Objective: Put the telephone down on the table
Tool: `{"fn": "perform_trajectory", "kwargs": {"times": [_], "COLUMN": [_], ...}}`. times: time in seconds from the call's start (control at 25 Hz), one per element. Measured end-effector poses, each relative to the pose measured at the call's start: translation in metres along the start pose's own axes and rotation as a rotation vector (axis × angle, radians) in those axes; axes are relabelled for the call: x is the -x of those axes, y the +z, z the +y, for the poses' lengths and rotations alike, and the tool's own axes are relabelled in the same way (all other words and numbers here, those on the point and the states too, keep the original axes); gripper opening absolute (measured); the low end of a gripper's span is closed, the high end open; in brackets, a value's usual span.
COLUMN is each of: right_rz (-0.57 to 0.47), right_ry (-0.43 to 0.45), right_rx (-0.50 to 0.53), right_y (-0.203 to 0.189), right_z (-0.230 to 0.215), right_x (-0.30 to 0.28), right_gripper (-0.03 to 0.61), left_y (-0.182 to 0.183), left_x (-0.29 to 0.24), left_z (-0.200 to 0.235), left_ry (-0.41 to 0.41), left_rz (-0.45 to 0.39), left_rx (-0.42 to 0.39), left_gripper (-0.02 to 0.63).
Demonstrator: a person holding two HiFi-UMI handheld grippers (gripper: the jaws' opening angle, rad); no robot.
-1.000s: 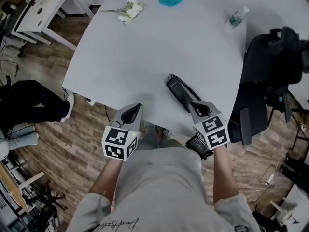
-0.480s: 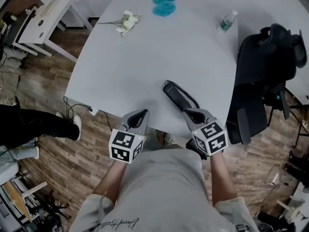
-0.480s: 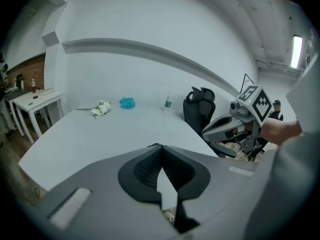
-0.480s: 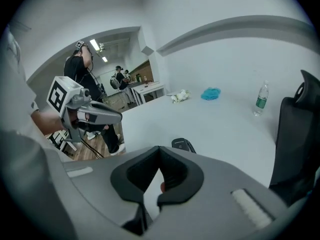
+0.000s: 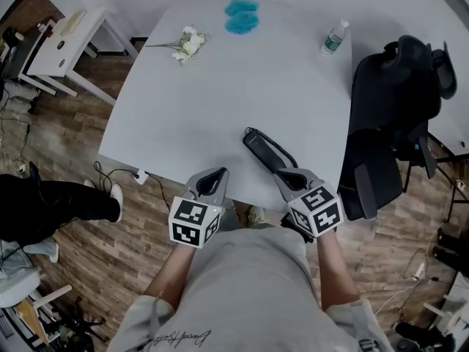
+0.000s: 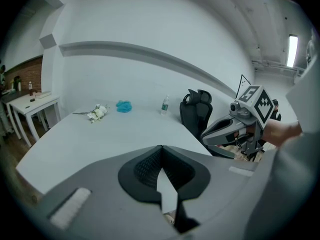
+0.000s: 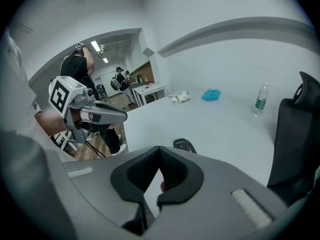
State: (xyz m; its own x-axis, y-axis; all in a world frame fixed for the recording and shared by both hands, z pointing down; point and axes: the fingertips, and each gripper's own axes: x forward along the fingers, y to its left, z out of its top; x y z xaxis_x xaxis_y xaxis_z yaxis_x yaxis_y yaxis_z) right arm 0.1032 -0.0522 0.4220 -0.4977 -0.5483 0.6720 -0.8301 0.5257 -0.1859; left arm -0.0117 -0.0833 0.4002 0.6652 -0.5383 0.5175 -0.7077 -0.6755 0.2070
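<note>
The black telephone (image 5: 265, 149) lies flat on the white table (image 5: 220, 94) near its front edge, with its coiled cord alongside it. My right gripper (image 5: 282, 173) is shut and empty, its tips just short of the phone's near end. In the right gripper view the phone's (image 7: 184, 145) top peeks over the closed jaws (image 7: 159, 147). My left gripper (image 5: 216, 173) hovers over the table's front edge to the left, also shut with nothing in it (image 6: 161, 146).
Far across the table lie white flowers (image 5: 185, 44), a blue cloth (image 5: 241, 17) and a water bottle (image 5: 332, 38). A black office chair (image 5: 392, 116) stands at the right. A small white side table (image 5: 62, 39) and a person's legs (image 5: 51, 204) are at the left.
The head view has drawn back slightly, showing more of the table. Both grippers stay shut at the front edge and the phone has not moved. The person at the left has shifted.
</note>
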Motion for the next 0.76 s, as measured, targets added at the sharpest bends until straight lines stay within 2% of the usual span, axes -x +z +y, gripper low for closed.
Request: {"fn": "perform_trajectory", "kwargs": {"times": [0.76], "right_rz": [0.016], "right_ry": [-0.041], "right_rx": [-0.015], "right_y": [-0.006], "right_z": [-0.015], "right_x": [0.009], "right_gripper": [0.005], "left_y": [0.002], "left_x": [-0.003], "left_z": [-0.008], "left_ry": [-0.023], "left_rz": [0.005], "left_rx": [-0.001], "left_gripper": [0.017]}}
